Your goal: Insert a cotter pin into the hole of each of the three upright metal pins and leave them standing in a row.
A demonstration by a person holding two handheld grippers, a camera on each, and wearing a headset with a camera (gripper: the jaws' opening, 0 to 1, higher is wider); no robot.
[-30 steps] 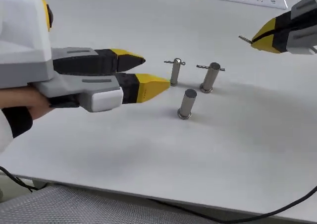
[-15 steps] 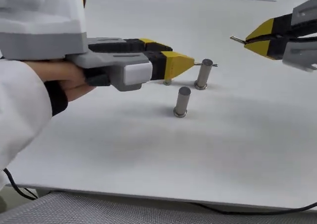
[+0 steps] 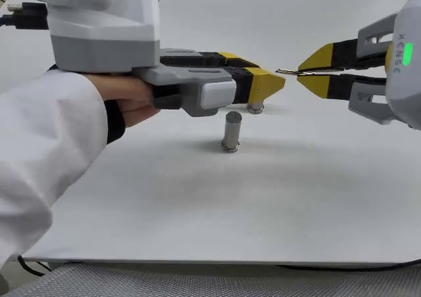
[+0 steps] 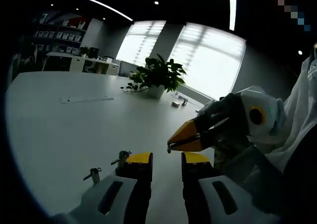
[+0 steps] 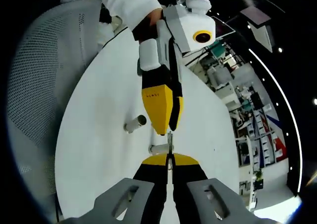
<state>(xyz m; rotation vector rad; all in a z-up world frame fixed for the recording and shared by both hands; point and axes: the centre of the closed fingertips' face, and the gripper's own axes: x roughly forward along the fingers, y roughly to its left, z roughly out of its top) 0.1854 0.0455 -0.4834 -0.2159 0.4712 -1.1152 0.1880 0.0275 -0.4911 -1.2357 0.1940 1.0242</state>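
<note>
Pinching thin wire cotter pin (image 3: 287, 71)

We count three grey steel cylindrical pins: one bare pin (image 3: 231, 132), two cottered pins (image 4: 94, 174) (image 4: 121, 158). Three thin wire cotter pins (image 3: 289, 71). Two yellow-tipped grippers: left gripper (image 3: 275, 79), right gripper (image 3: 301, 73). One green potted plant (image 4: 157, 75).

The left hand-held gripper (image 3: 271, 77) and right hand-held gripper (image 3: 301, 73) each have yellow wedge tips on black jaws, a grey body and a white housing. The left one has a rounded white pad (image 3: 217, 94) on its side and a black cable (image 3: 13, 18) at its back. The right one has a green light (image 3: 407, 54) beside dark lettering. The person wears a white sleeve (image 3: 46, 152) with a black cuff (image 3: 113, 121).
</note>
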